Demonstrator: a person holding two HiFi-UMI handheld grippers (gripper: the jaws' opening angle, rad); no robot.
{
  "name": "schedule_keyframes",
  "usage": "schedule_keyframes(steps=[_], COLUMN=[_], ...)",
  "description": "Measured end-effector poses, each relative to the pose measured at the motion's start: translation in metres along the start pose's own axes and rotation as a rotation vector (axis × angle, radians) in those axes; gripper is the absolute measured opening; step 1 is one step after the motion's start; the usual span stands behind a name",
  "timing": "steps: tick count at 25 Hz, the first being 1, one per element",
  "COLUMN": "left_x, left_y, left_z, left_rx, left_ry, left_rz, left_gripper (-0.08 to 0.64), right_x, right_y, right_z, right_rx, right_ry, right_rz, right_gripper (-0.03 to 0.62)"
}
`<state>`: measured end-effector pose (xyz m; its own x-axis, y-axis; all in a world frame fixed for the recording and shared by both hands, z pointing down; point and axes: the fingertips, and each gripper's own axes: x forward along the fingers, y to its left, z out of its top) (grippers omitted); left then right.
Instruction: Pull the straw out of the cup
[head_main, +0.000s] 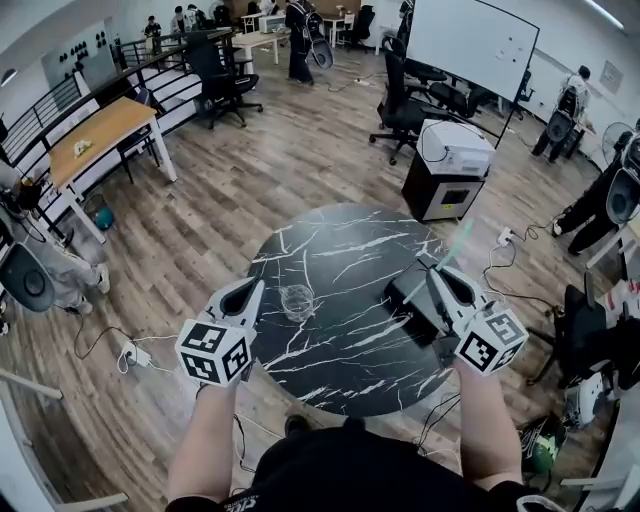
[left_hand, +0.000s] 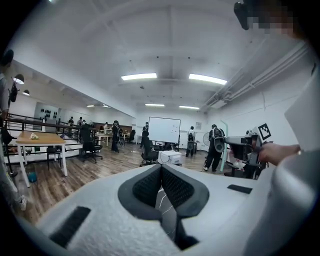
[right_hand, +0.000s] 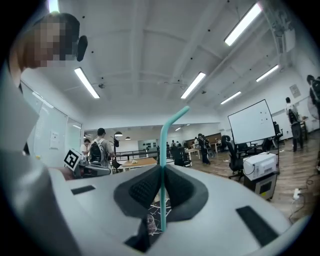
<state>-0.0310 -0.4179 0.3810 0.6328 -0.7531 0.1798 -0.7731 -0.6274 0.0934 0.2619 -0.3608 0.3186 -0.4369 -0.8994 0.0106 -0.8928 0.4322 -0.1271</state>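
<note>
Task's own step looks done to me: straw (right_hand: 163, 142) is clear of the cup (head_main: 297, 300), up and to the right of it, pinched upright in my right gripper (right_hand: 162, 171), jaws clamped on its lower shaft, bent end on top. Risks from here: it's a thin, slick tube held on a narrow pinch, so a quick swing could pivot it or let it slide out, and squeezing harder would likely kink it. The free lower tail hangs below the jaws, so passing low over the cup could clip the rim. The cup stands free near the middle of the tabletop (head_main: 340, 245). Left gripper (left_hand: 161, 169) is just left of the cup, jaws together on nothing, so nothing steadies the cup if bumped. The cup is clear glass and looks empty, though it's too small in the head view to rule out liquid.
</note>
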Motion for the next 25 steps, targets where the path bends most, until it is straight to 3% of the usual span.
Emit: schedule_keyframes(steps=[4,12,18,25], left_x=[0.004,0.012,0.01,-0.001], left_y=[-0.005,-0.024,-0.024,-0.012], left_z=[-0.001,-0.014,-0.01,-0.004], left_rx=[0.023,0.033,0.046,0.039], left_ry=[0.006,0.028,0.015,-0.001], left_rz=[0.028,0.014,0.014,0.048], left_gripper=[0.011,0.011,0.011,0.011], right_x=[-0.025,-0.023,-0.009,-0.003], right_y=[-0.016,-0.01,-0.001,0.011], right_z=[0.005,-0.038,-0.029,-0.01], right_rx=[0.005,0.049,0.051,-0.029], right_ry=[-0.035,0.018,-0.007,-0.02], right_rz=[-0.032,-0.024,0.007,0.045], right_gripper=[0.026,0.026,0.023,0.02])
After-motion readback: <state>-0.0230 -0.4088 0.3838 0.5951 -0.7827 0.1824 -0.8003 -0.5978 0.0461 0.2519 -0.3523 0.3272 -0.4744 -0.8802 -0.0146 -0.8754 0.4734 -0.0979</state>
